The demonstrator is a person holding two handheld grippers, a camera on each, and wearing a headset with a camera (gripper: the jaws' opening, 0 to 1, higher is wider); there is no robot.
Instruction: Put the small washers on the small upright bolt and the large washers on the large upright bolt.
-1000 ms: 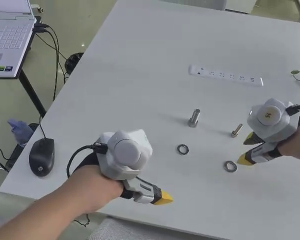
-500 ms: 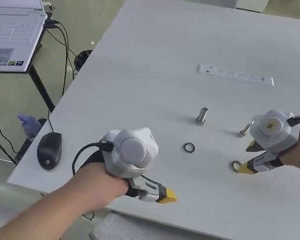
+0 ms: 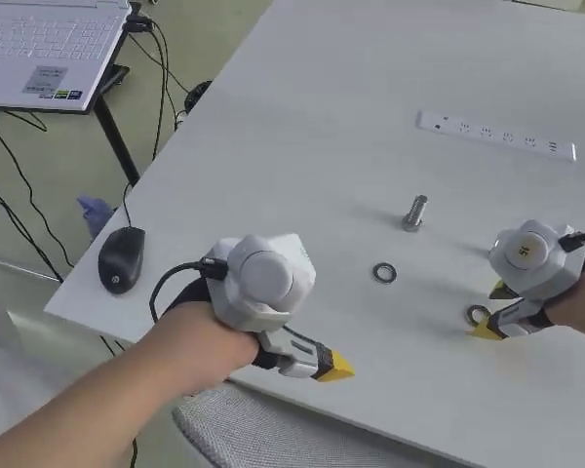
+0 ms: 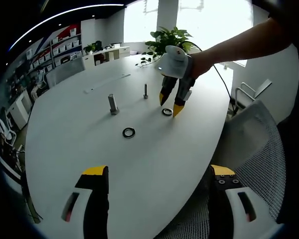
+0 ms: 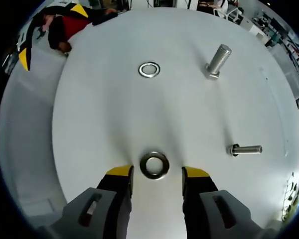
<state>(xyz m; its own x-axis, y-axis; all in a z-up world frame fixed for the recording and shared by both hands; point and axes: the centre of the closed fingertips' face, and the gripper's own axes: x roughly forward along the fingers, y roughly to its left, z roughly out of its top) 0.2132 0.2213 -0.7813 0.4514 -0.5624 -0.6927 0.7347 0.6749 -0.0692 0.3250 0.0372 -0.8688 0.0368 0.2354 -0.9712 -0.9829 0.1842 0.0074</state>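
Observation:
Two steel washers lie flat on the white table [image 3: 302, 166]. One washer [image 3: 384, 272] sits mid-table; the other washer [image 5: 155, 165] lies between the yellow tips of my right gripper [image 5: 158, 173], which is open and astride it. In the head view that gripper [image 3: 489, 312] hovers over this washer [image 3: 478, 314]. The large bolt [image 3: 414, 213] stands upright behind the washers. The small bolt [image 5: 246, 149] stands to the right of the large bolt [image 5: 218, 60]. My left gripper [image 4: 158, 172] is open and holds nothing, near the table's front edge [image 3: 327, 369].
A white power strip [image 3: 495, 136] lies at the back of the table. A black mouse [image 3: 121, 258] rests near the left edge, and a laptop [image 3: 49, 49] sits on a stand beyond it. A mesh chair [image 4: 249, 144] stands by the front edge.
The head camera has shifted. My right gripper has come down and nearer, so the near washer now lies between its tips. The left gripper has hardly moved.

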